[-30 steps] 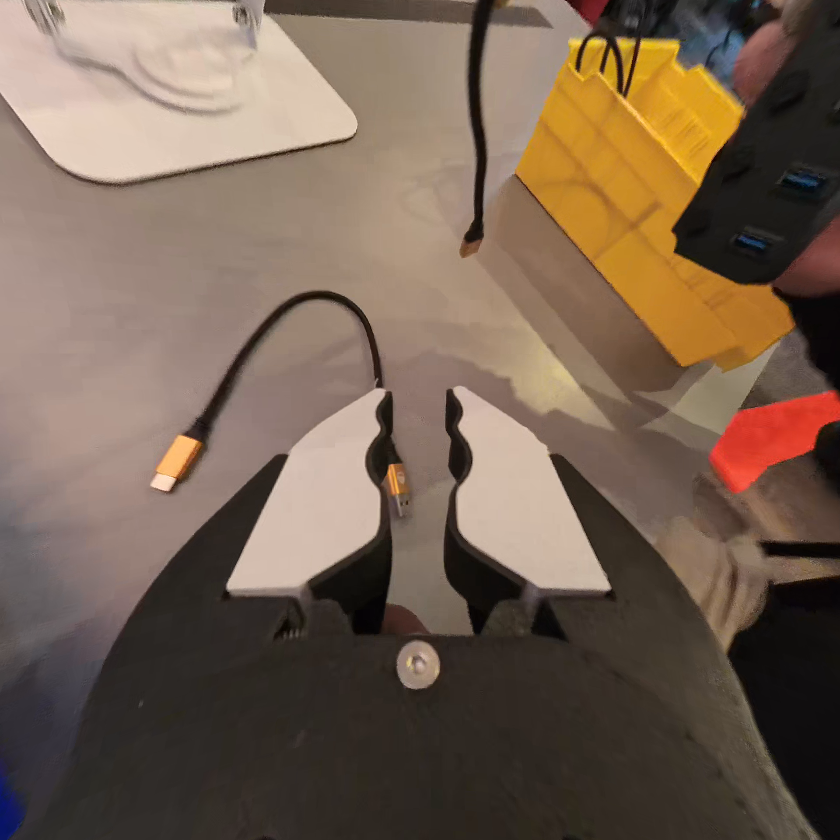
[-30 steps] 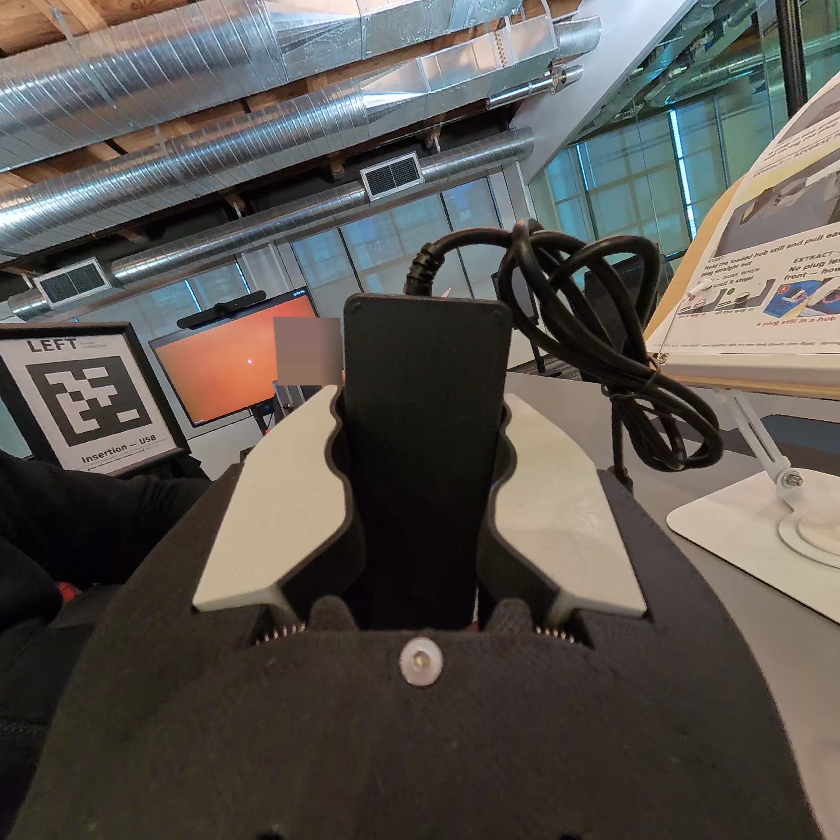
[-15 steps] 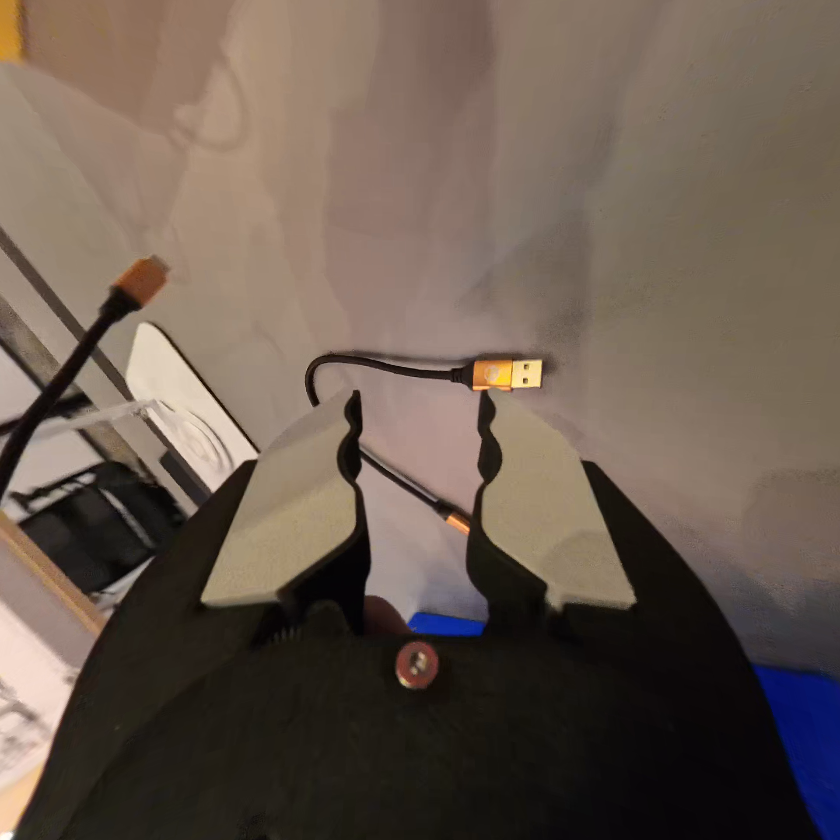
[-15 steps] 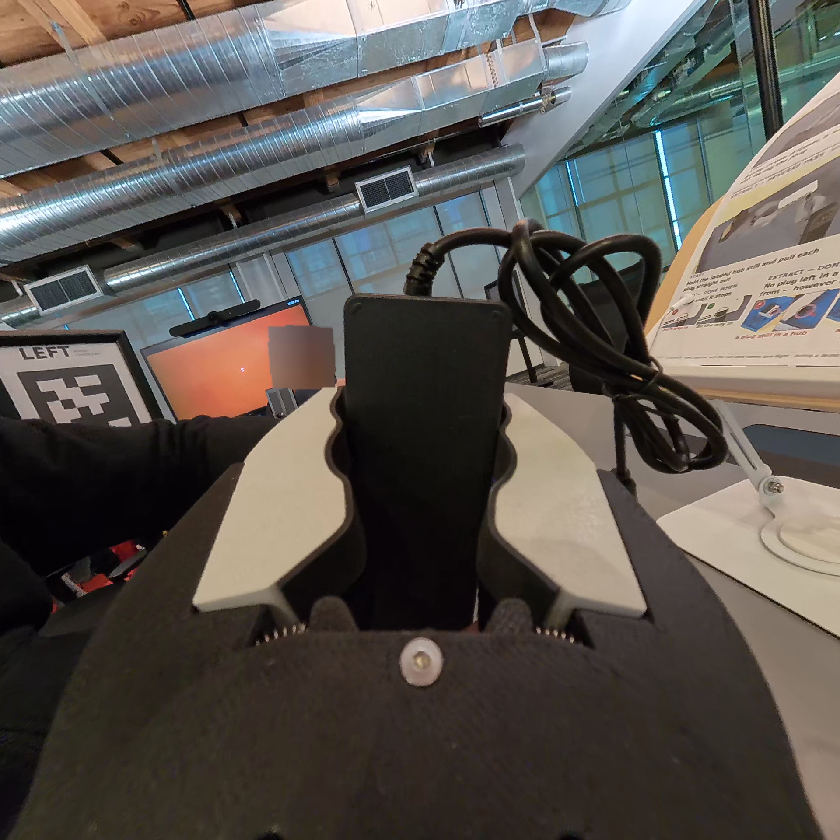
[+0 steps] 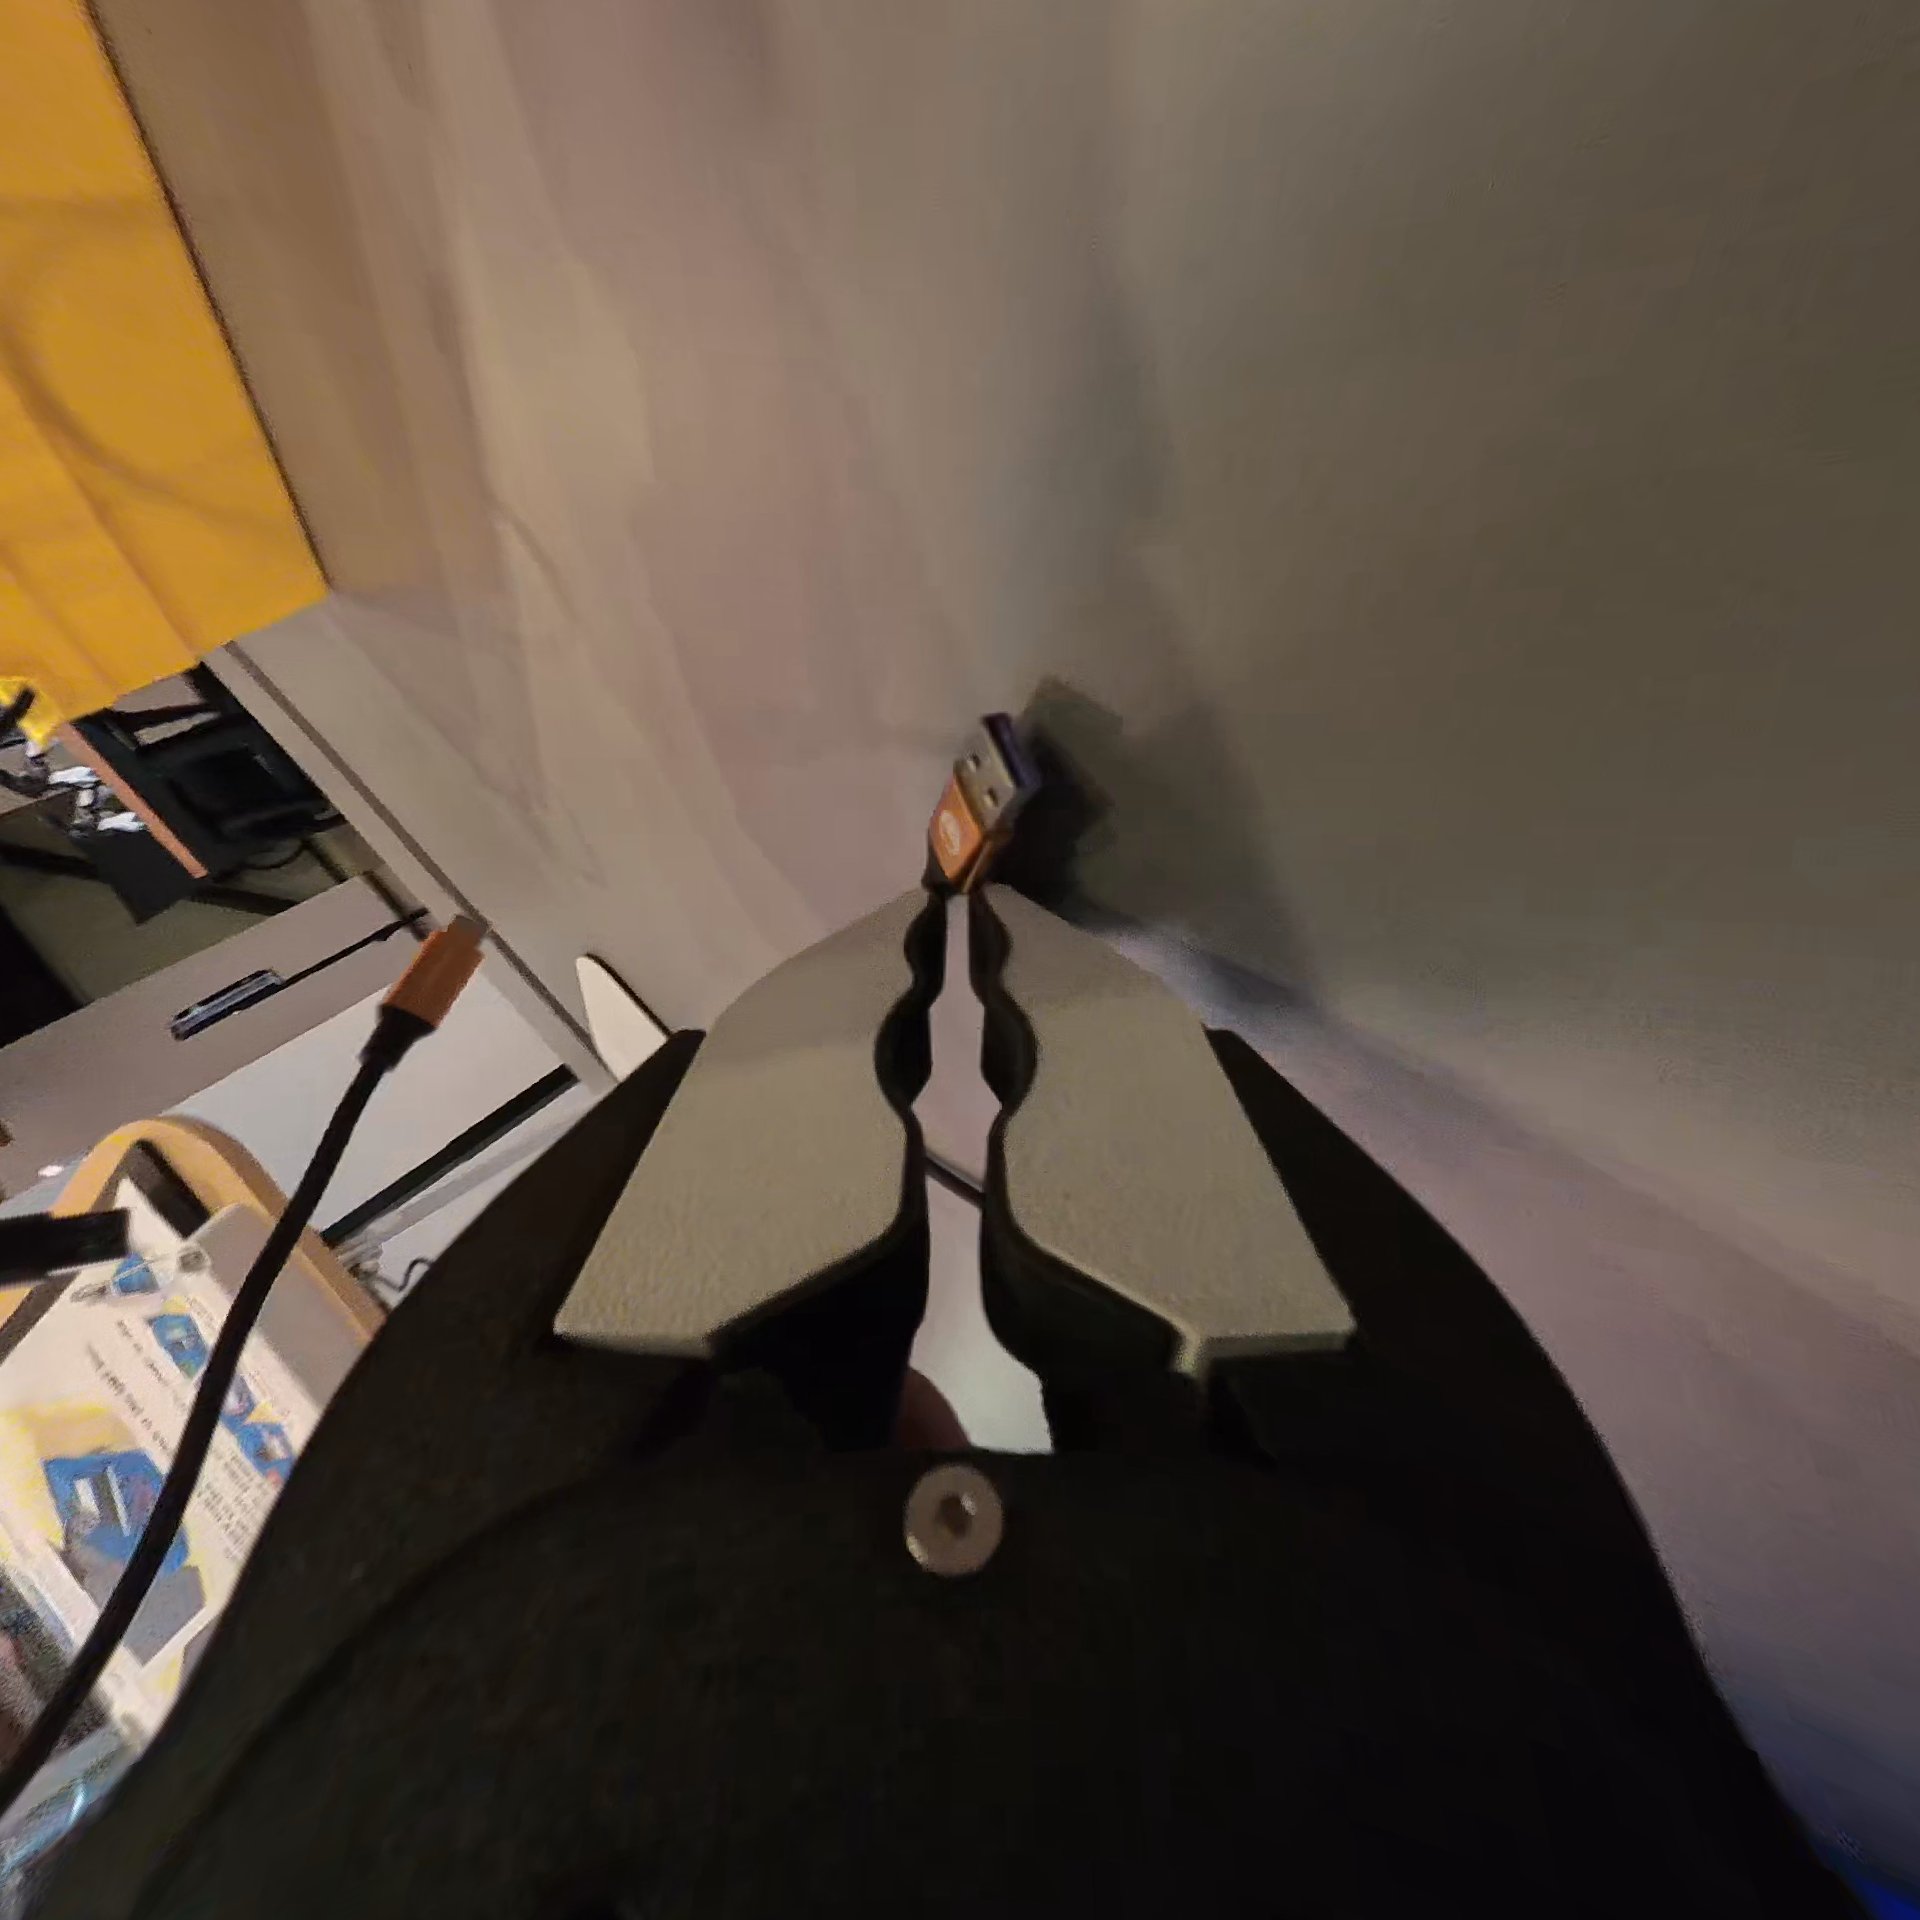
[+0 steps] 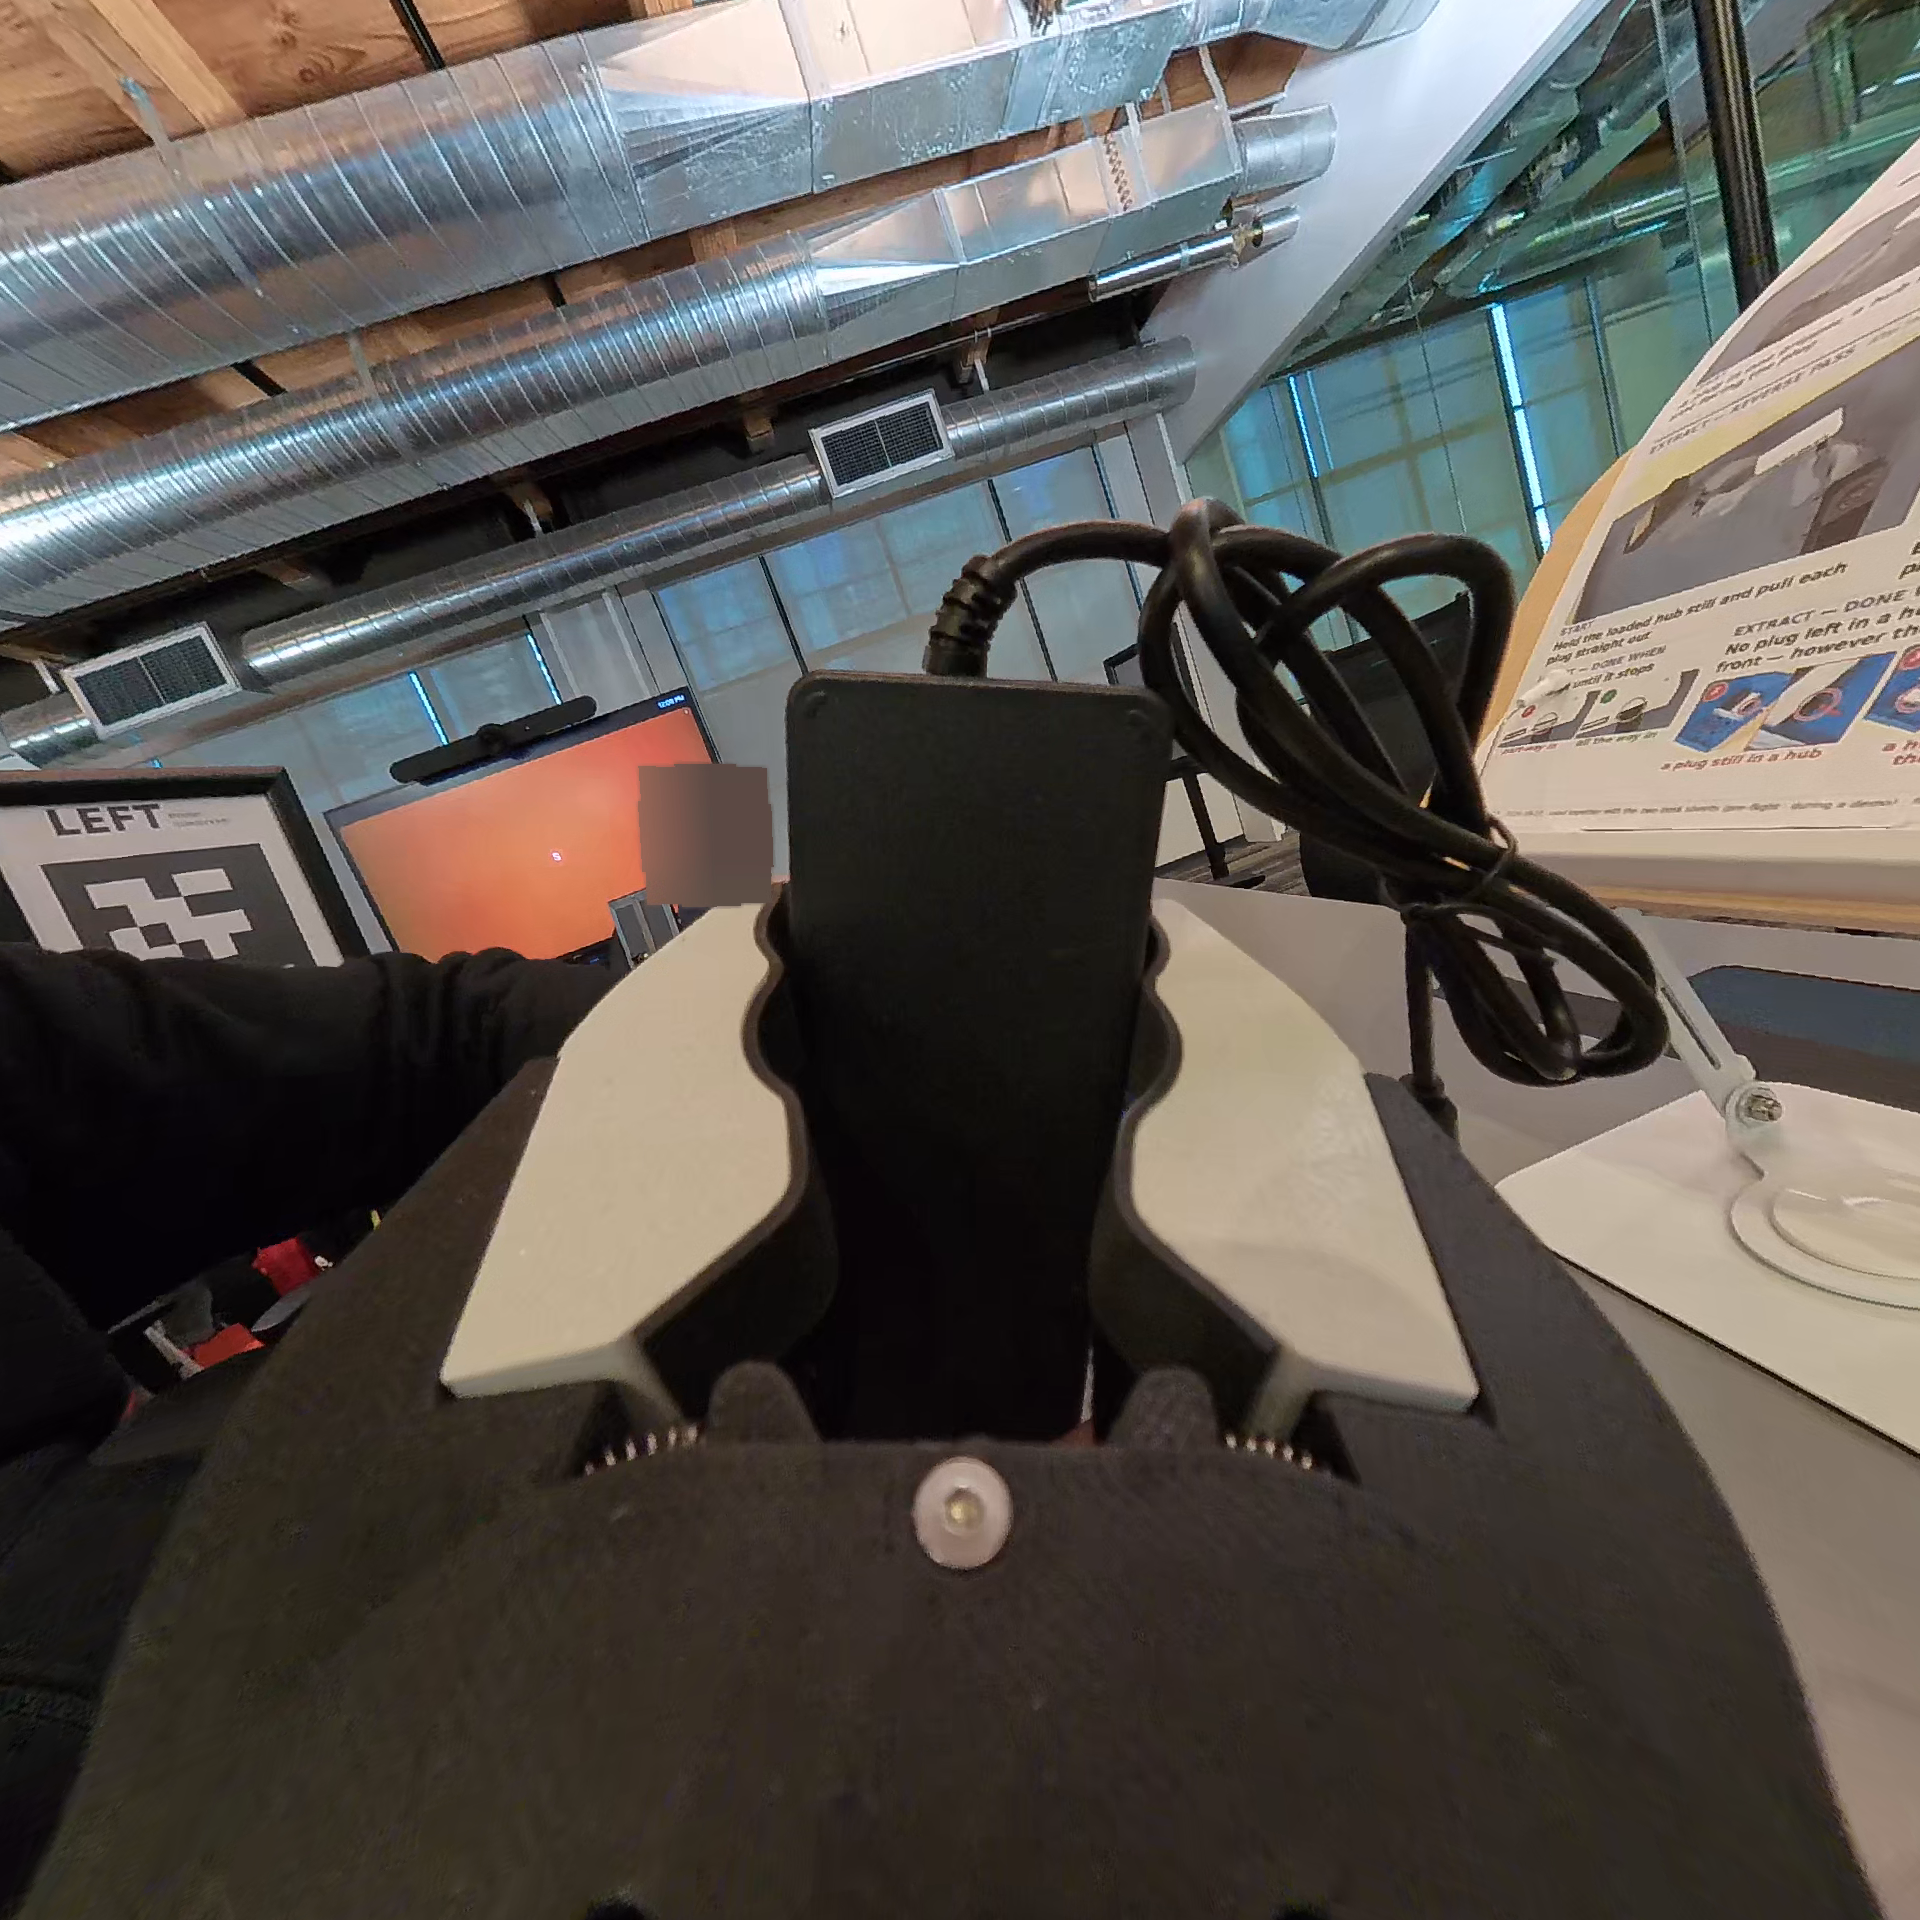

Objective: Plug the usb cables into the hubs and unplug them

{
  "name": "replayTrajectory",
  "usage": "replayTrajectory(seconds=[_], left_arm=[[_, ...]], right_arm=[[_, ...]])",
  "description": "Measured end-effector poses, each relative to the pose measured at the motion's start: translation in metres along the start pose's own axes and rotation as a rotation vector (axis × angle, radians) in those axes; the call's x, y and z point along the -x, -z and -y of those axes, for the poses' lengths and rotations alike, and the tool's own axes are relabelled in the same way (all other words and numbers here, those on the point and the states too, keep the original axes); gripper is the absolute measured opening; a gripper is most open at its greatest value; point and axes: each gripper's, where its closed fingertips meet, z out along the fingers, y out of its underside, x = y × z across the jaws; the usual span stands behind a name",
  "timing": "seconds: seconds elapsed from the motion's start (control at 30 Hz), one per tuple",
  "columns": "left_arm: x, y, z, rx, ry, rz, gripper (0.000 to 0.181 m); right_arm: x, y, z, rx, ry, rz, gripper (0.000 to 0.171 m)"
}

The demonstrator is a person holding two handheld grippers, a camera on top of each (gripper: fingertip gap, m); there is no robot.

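Note:
In the left wrist view my left gripper (image 5: 951, 906) is shut on a black USB cable just behind its orange USB-A plug (image 5: 975, 808). The plug sticks out past the fingertips, close over the grey table (image 5: 1351, 468). A second black cable with an orange plug (image 5: 431, 982) hangs at the left. In the right wrist view my right gripper (image 6: 961, 935) is shut on a black USB hub (image 6: 971, 987) and holds it upright in the air. The hub's own coiled black cable (image 6: 1403, 790) hangs off its top right. The hub's ports are hidden.
A yellow bin (image 5: 114, 312) stands at the upper left of the left wrist view. An instruction sheet on a white stand (image 6: 1756, 623) with a white base plate (image 6: 1621, 1236) is at the right. A person's black sleeve (image 6: 260, 1091), a framed marker sign (image 6: 156, 883) and an orange screen (image 6: 520, 842) are at the left. The grippers' ends are close to 30 cm from one another.
My left gripper has swung round, closed on the cable behind the USB-A plug and now holds the plug pointing forward. The right gripper keeps its hold on the hub, barely moved.

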Motion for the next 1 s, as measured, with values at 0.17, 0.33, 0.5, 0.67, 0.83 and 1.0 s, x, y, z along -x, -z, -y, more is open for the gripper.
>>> replayTrajectory(seconds=[0.17,0.33,0.5,0.67,0.83,1.0], left_arm=[[0.007,-0.007,0.004,0.033,0.098,0.038,0.0],[0.026,-0.003,0.006,0.028,0.139,0.16,0.023],[0.027,-0.008,0.008,-0.029,0.059,0.106,0.031],[0.031,-0.021,0.026,-0.11,0.048,0.0,0.005],[0.041,-0.029,0.032,-0.123,0.105,-0.058,0.006],[0.042,-0.029,0.029,-0.061,0.188,-0.084,0.004]], right_arm=[[0.0,0.0,-0.001,0.003,0.001,-0.003,0.061],[0.0,-0.001,-0.002,0.006,0.001,-0.002,0.061],[0.002,-0.004,-0.005,0.019,0.001,0.005,0.061],[0.001,-0.003,-0.003,0.012,0.001,0.004,0.06],[0.0,0.001,0.001,-0.004,0.001,0.001,0.06],[0.001,0.001,0.003,-0.005,0.008,0.0,0.06]])
